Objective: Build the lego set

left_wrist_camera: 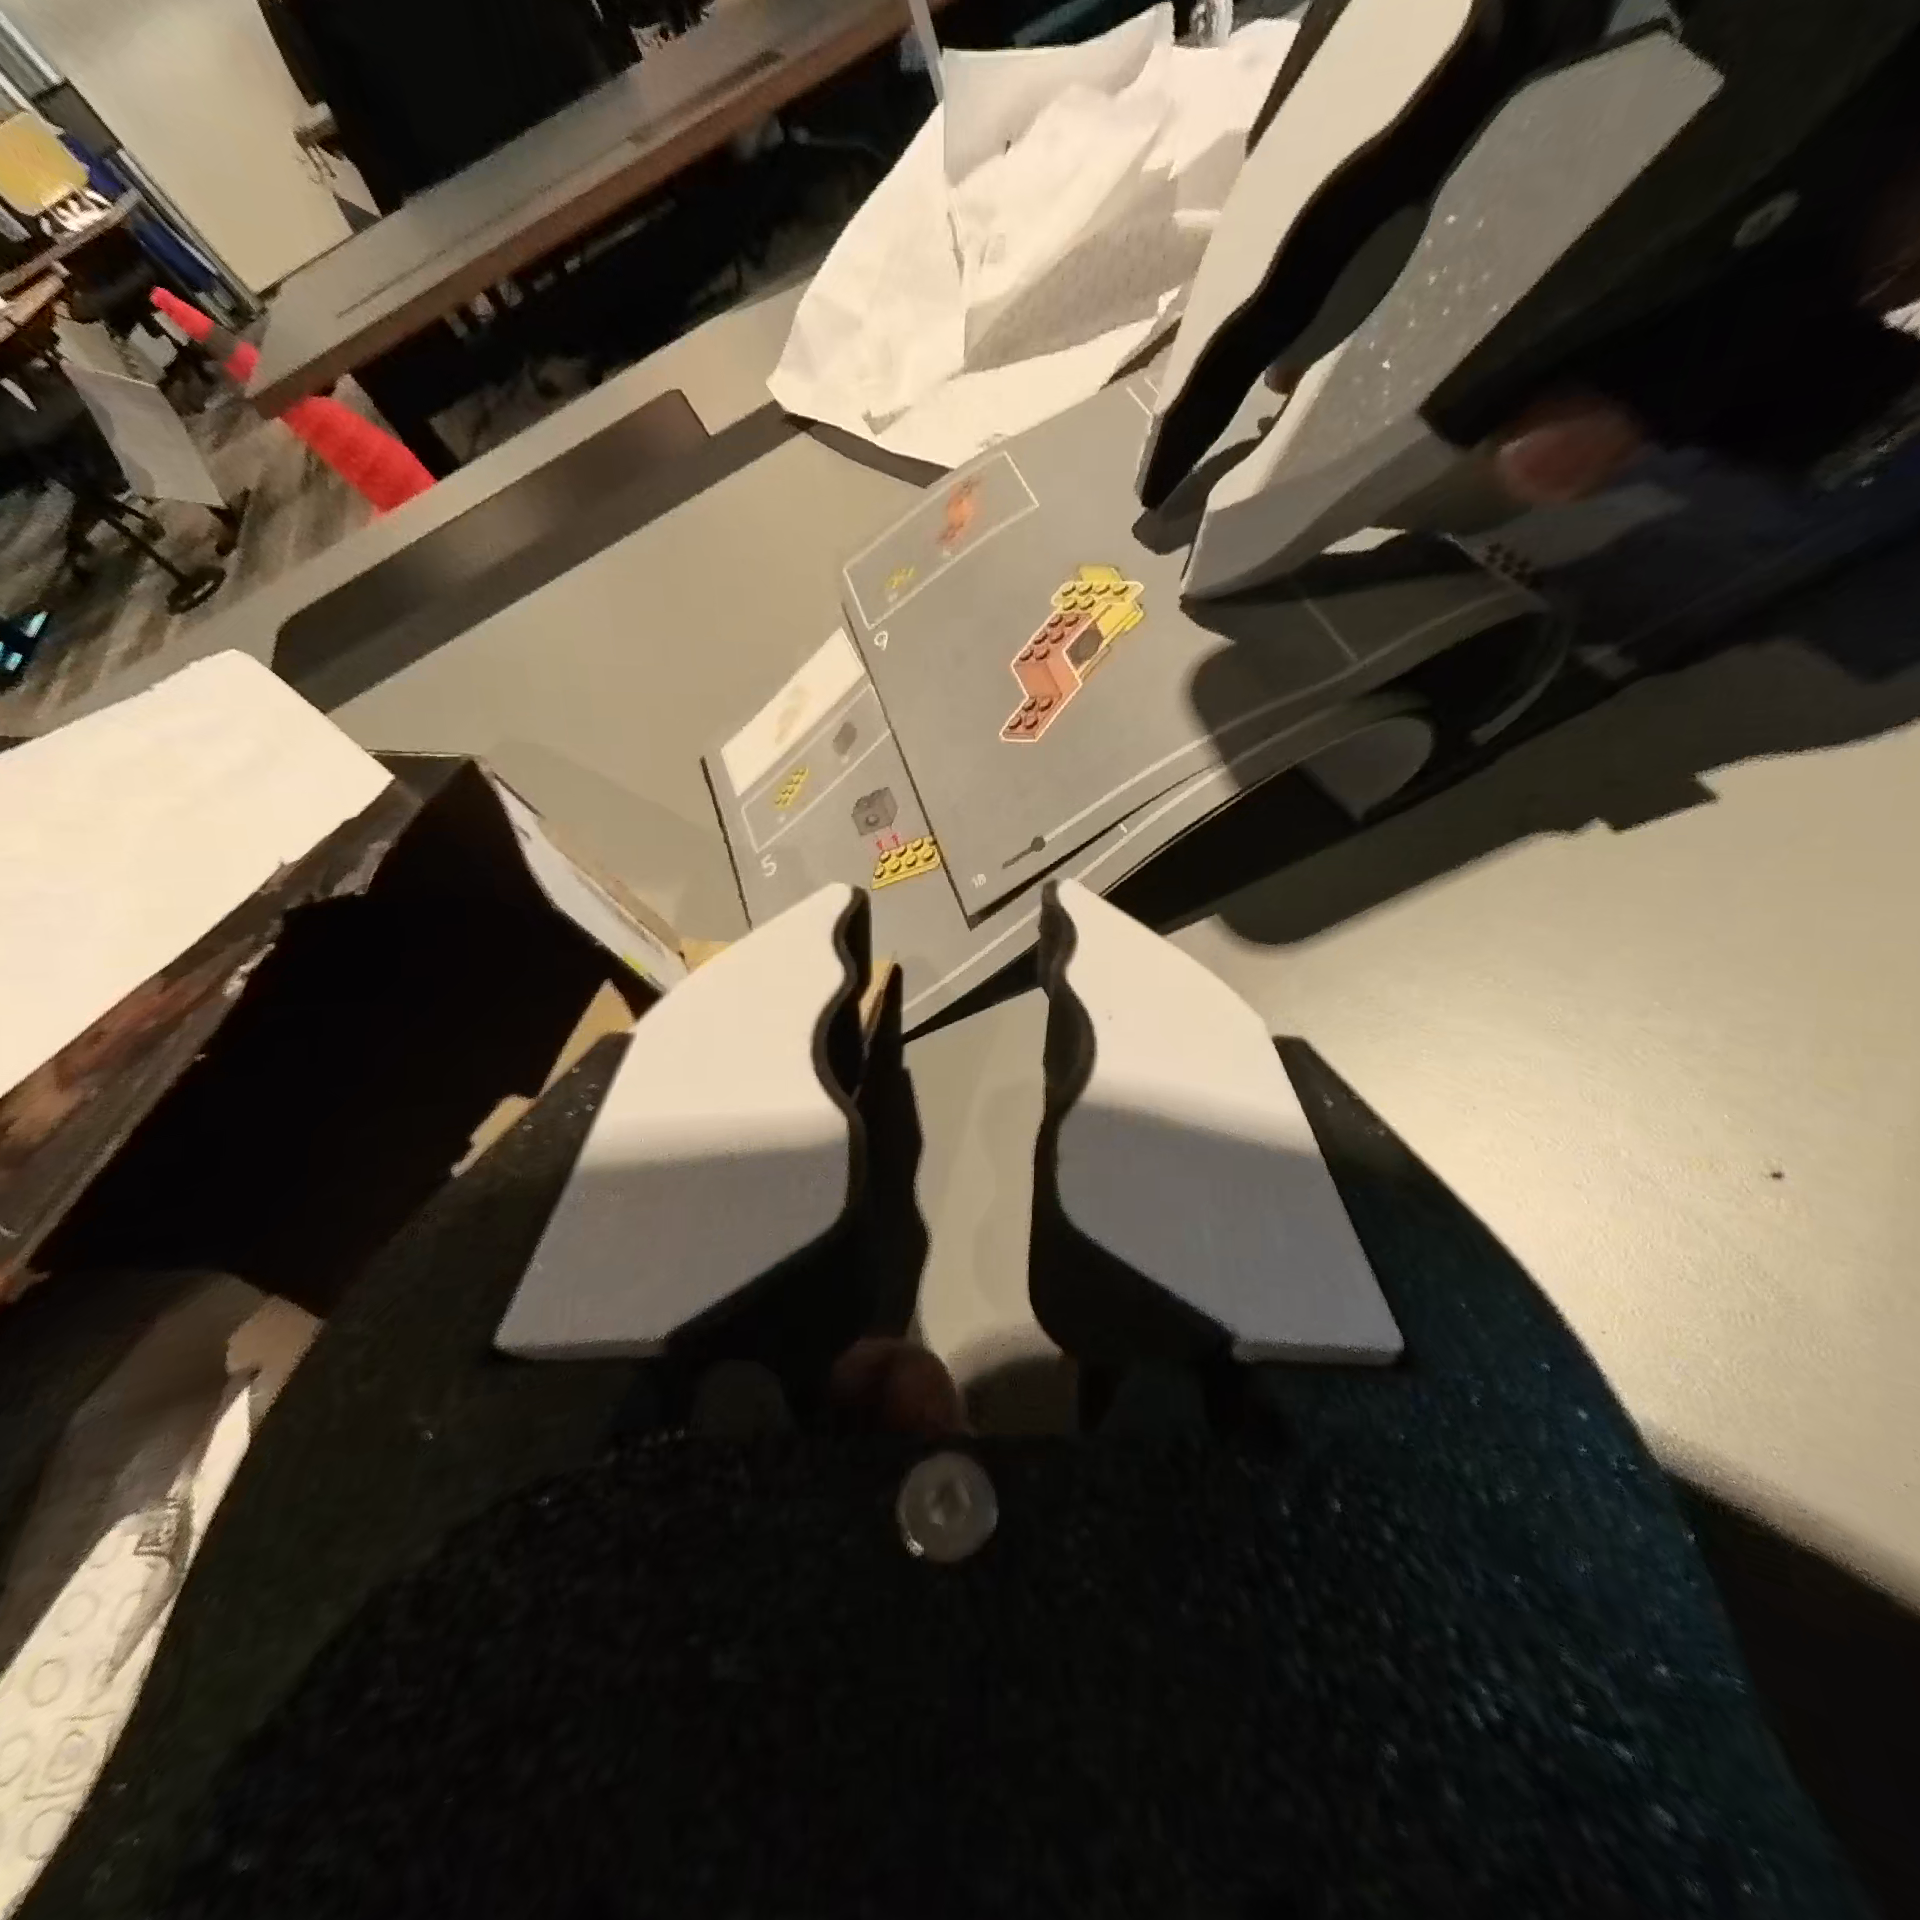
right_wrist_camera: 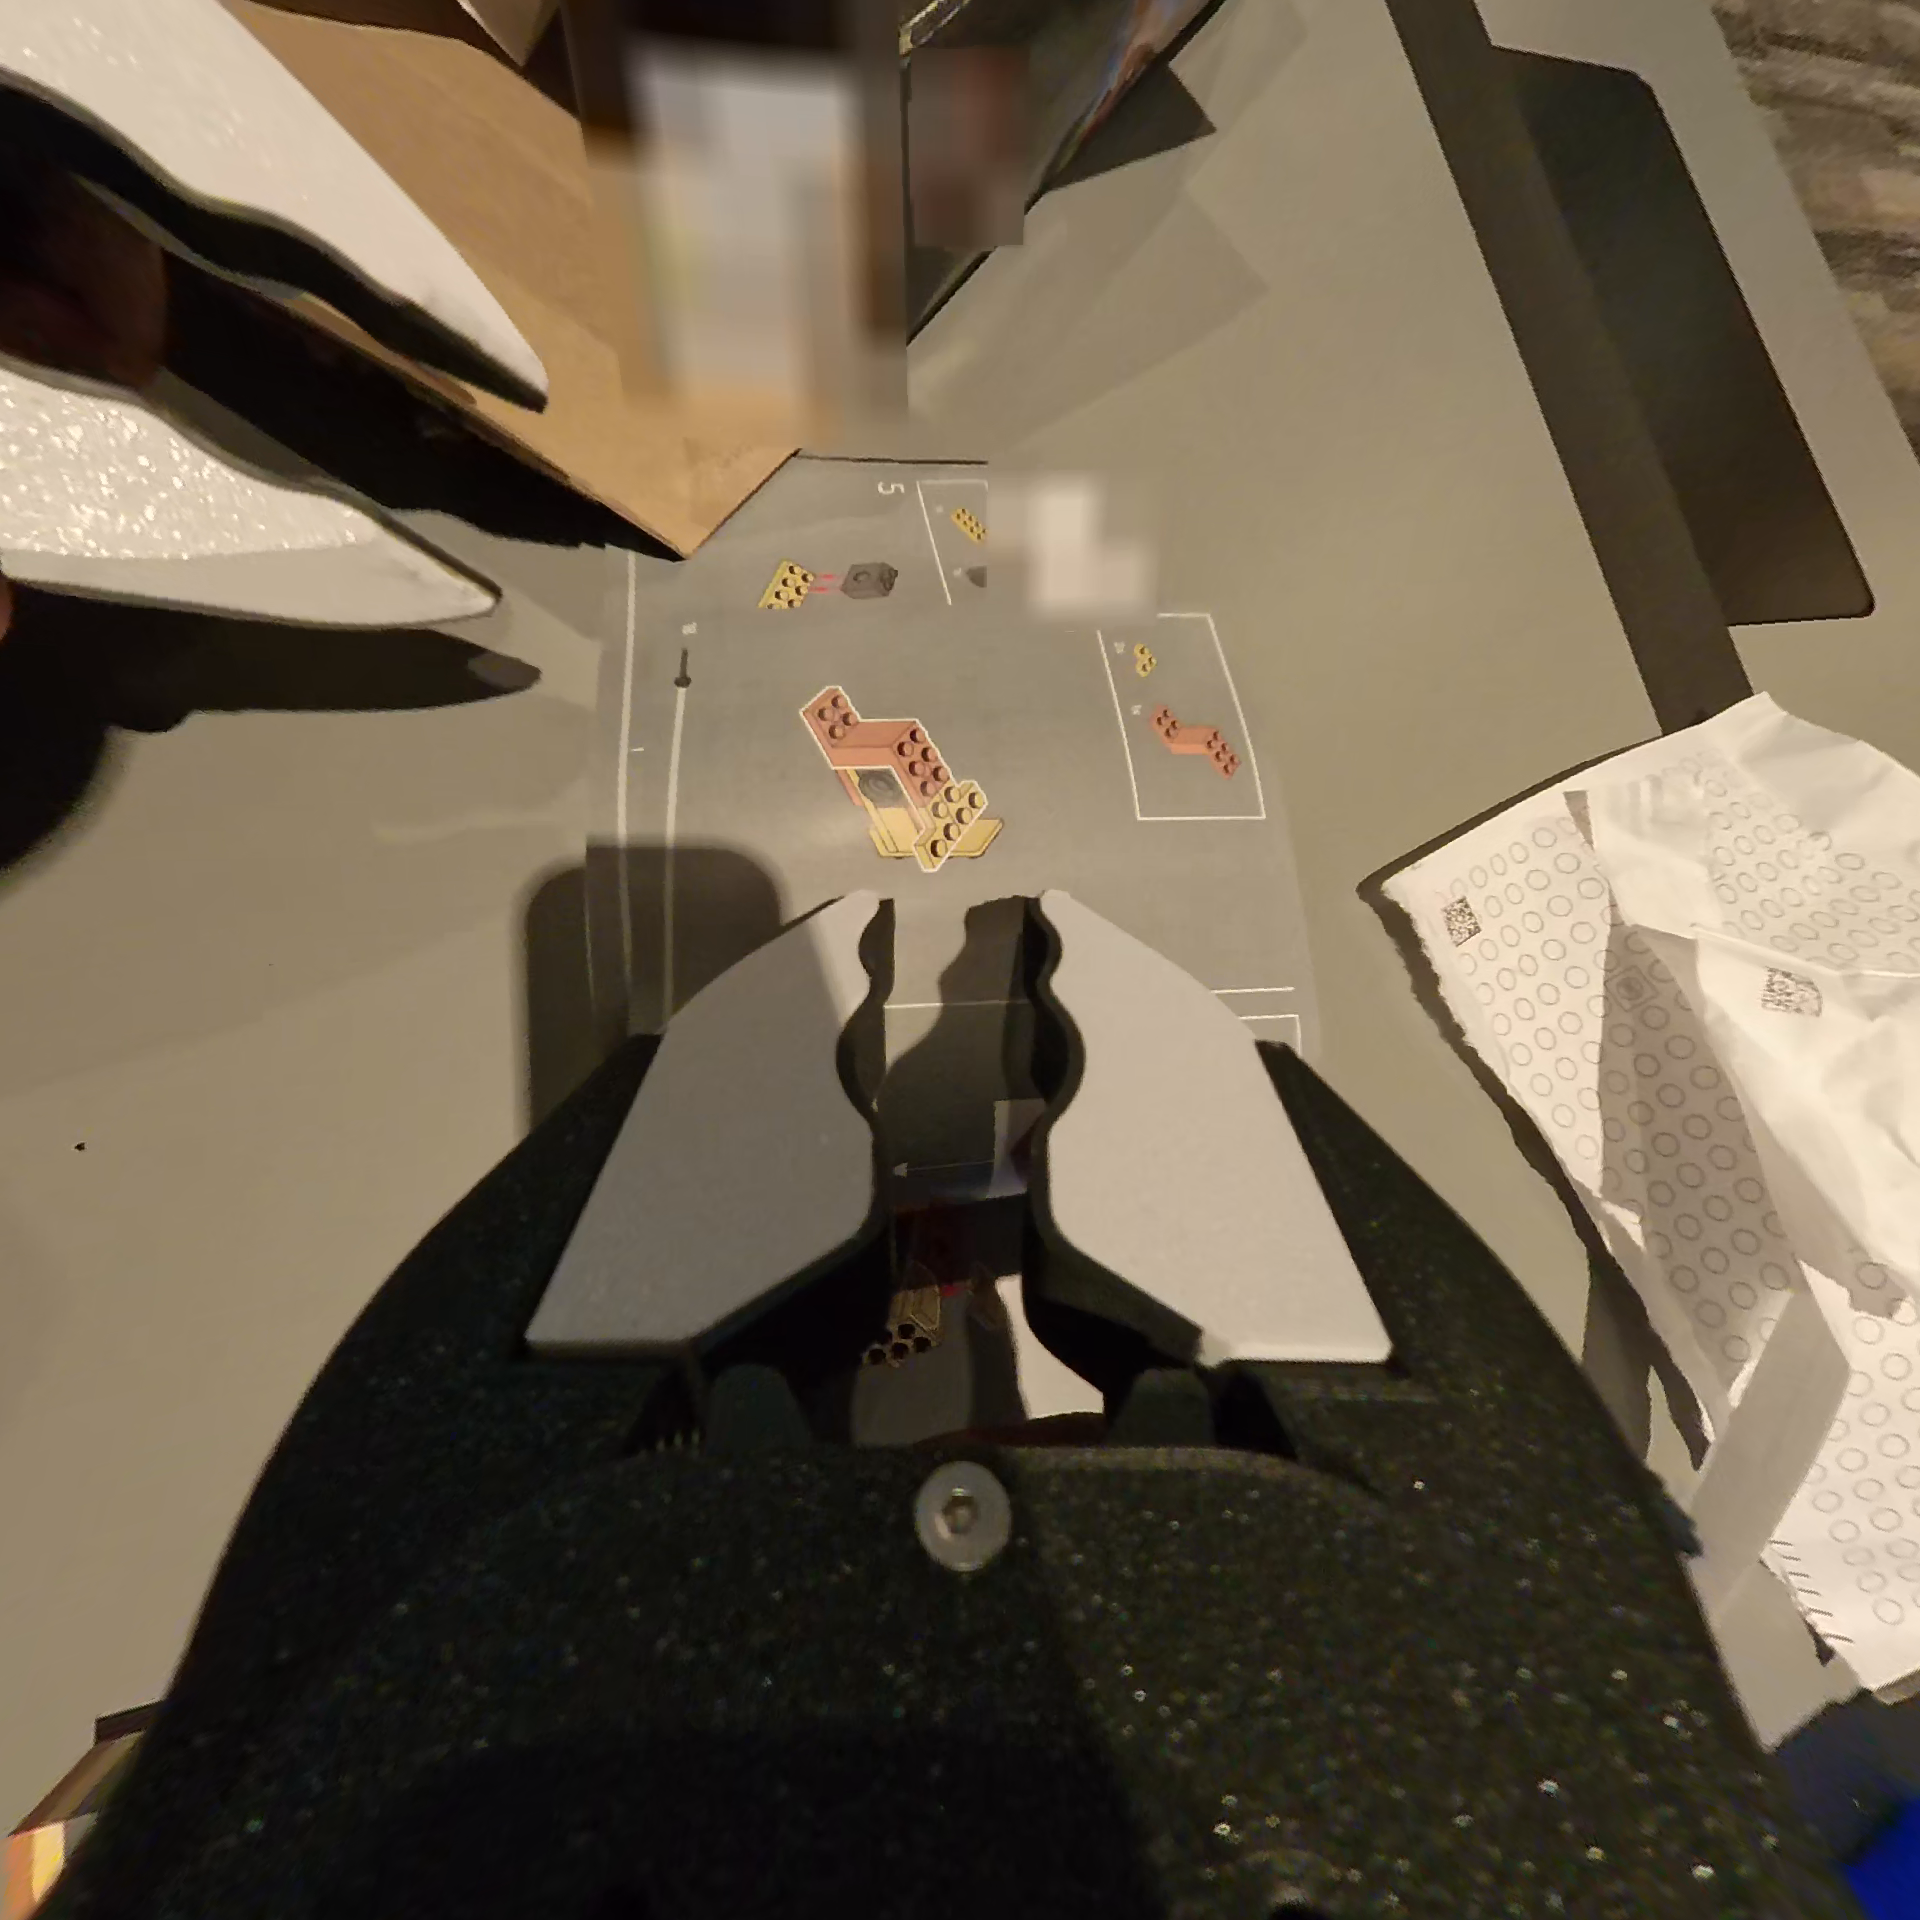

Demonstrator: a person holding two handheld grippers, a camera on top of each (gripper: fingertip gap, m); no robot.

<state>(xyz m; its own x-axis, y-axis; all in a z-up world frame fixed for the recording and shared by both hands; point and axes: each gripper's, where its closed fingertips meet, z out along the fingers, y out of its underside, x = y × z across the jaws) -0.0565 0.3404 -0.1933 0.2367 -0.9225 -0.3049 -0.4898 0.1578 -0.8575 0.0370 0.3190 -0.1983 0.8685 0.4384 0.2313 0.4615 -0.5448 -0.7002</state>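
An open instruction booklet (left_wrist_camera: 1039,727) lies on the grey table (left_wrist_camera: 1507,1039), showing printed pictures of a brown and yellow brick build; it also shows in the right wrist view (right_wrist_camera: 935,748). My left gripper (left_wrist_camera: 951,902) is open and hovers over the booklet's near edge. My right gripper (right_wrist_camera: 961,902) is open above the booklet's other side. A small tan and dark brick piece (right_wrist_camera: 909,1335) shows through the gap near the base of the right fingers; I cannot tell whether it is held. Each gripper shows in the other's view, the right one (left_wrist_camera: 1174,540) and the left one (right_wrist_camera: 514,494).
Torn white paper bags (right_wrist_camera: 1662,1039) lie beside the booklet, also at the back in the left wrist view (left_wrist_camera: 987,260). An open cardboard box (left_wrist_camera: 156,831) stands at the left, with its brown flap (right_wrist_camera: 623,312) next to the booklet. A dark panel (right_wrist_camera: 1662,364) sits near the table edge. The grippers' ends are close to 10 cm from one another.
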